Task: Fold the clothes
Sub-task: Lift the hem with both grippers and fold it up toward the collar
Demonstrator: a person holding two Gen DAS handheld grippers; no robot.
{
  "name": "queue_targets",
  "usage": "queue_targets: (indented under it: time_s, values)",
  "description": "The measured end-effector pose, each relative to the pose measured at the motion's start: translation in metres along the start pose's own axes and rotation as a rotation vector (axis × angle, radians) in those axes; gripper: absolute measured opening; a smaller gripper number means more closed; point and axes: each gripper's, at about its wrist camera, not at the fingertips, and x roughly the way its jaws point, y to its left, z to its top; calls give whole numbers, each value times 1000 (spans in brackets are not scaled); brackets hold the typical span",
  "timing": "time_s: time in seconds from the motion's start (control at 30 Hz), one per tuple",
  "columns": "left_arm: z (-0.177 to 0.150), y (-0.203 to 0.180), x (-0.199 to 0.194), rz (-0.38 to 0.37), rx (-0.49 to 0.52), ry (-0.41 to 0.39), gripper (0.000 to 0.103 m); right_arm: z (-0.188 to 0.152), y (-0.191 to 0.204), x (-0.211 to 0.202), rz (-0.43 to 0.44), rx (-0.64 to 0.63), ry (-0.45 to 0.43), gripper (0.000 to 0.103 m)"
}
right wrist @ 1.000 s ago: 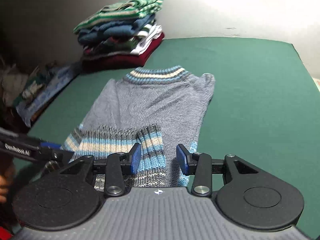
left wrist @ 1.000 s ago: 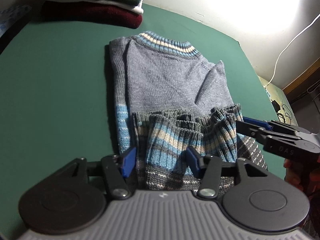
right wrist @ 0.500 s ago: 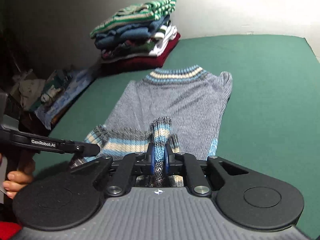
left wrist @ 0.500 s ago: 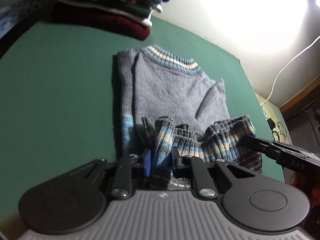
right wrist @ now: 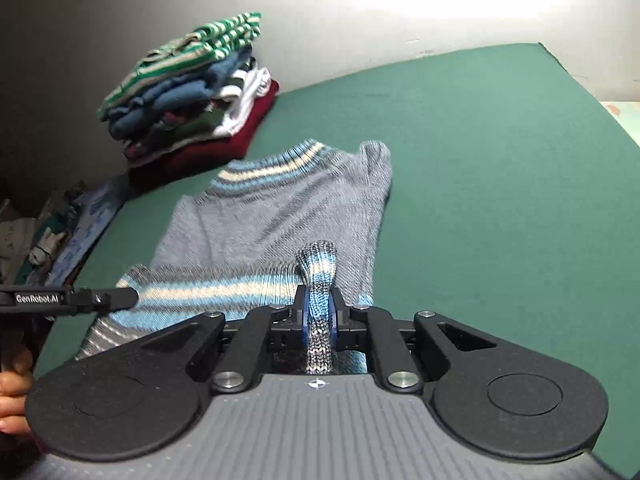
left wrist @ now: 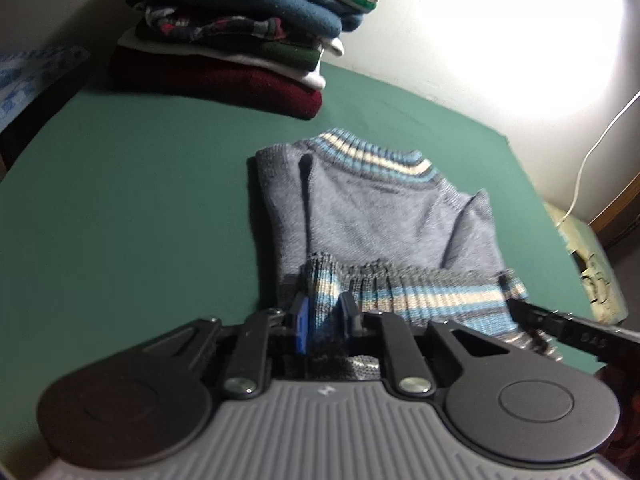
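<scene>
Item: grey knit sweater with blue and cream stripes at collar and hem; we find it lying flat on the green table, collar toward the wall, sleeves apparently turned in.
Position of hem: the striped hem is raised off the table at the near end, stretched between our two grippers.
Left gripper: jaws narrow, pinching a bunched ridge of the ribbed hem at its left corner.
Right gripper: jaws nearly closed, clamped on a thin upright fold of hem at the right corner.
Handling, our judgement: soft, limp, fairly thick knit; light enough to lift by two points, but stretchy, so it is likely to sag between the grips. Ribbing gives the pads good purchase; slip seems unlikely.
Where to hold: we judge the two hem corners right for carrying the lower half up toward the collar.
Nearby stock: stack of folded clothes at the far corner, well apart from the sweater.
Not legible: the hem below each gripper body is hidden; how many layers each pinch holds we cannot tell; the left view is motion-blurred; the heap beyond the table's left edge is too dark to identify.
</scene>
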Motion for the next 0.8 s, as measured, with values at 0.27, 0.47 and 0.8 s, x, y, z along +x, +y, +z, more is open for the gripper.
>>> queue_targets:
  time_s: [0.27, 0.47, 0.8]
  values:
    - [11, -6, -14, 35, 26, -69, 13, 2, 4, -3, -20, 5, -65, 10]
    - [10, -1, 1, 69, 48, -52, 14, 0, 5, 8, -59, -6, -53, 9]
    - [16, -10, -33, 213, 156, -126, 19, 10, 14, -27, -146, -54, -157, 36]
